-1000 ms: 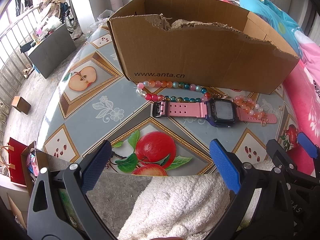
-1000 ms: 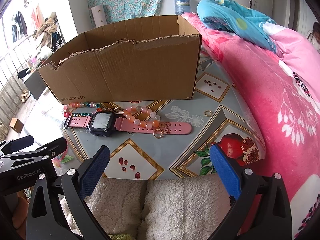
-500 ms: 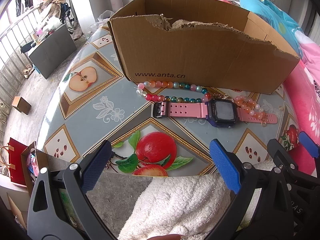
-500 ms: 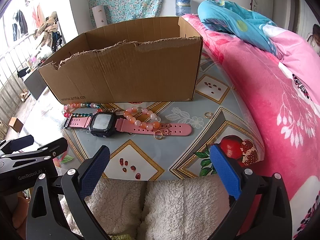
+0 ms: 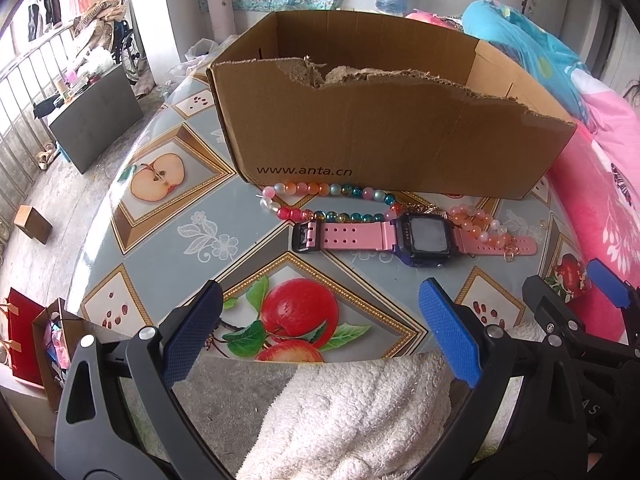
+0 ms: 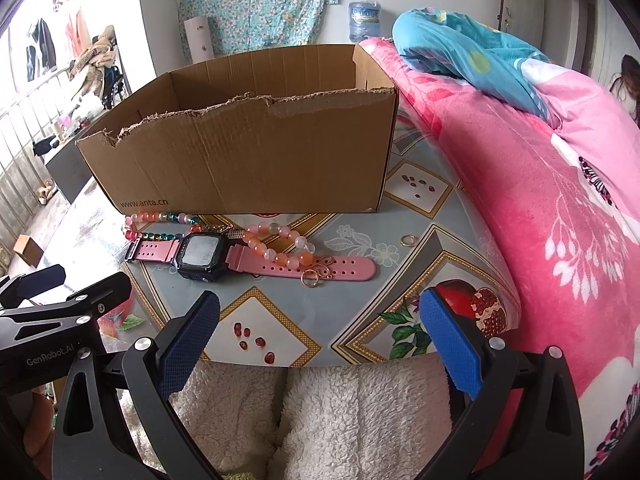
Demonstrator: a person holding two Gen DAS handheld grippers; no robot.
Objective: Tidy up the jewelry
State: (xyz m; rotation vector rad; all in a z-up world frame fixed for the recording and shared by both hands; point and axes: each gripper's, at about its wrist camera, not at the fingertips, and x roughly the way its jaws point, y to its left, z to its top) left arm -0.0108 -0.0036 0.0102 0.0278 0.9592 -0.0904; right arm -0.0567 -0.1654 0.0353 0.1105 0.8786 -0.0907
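A pink-strapped digital watch (image 5: 424, 236) (image 6: 200, 254) lies flat on the table in front of a torn cardboard box (image 5: 384, 136) (image 6: 248, 160). A multicolour bead bracelet (image 5: 324, 202) (image 6: 160, 226) lies at its left end and a peach bead bracelet (image 5: 476, 224) (image 6: 280, 246) crosses its right strap. Small gold rings (image 6: 309, 279) lie by the strap, and one ring (image 6: 407, 240) lies apart to the right. My left gripper (image 5: 320, 336) and right gripper (image 6: 320, 336) are both open and empty, held at the near table edge, short of the jewelry.
The round table (image 5: 168, 232) has a fruit-pattern cover. A pink blanket (image 6: 560, 208) presses against its right side. A white fluffy cloth (image 6: 320, 412) lies under both grippers. Bags (image 5: 24, 332) stand on the floor at the left.
Both views have shifted slightly, showing the box from a little lower and closer. The jewelry has not moved and both grippers stay open.
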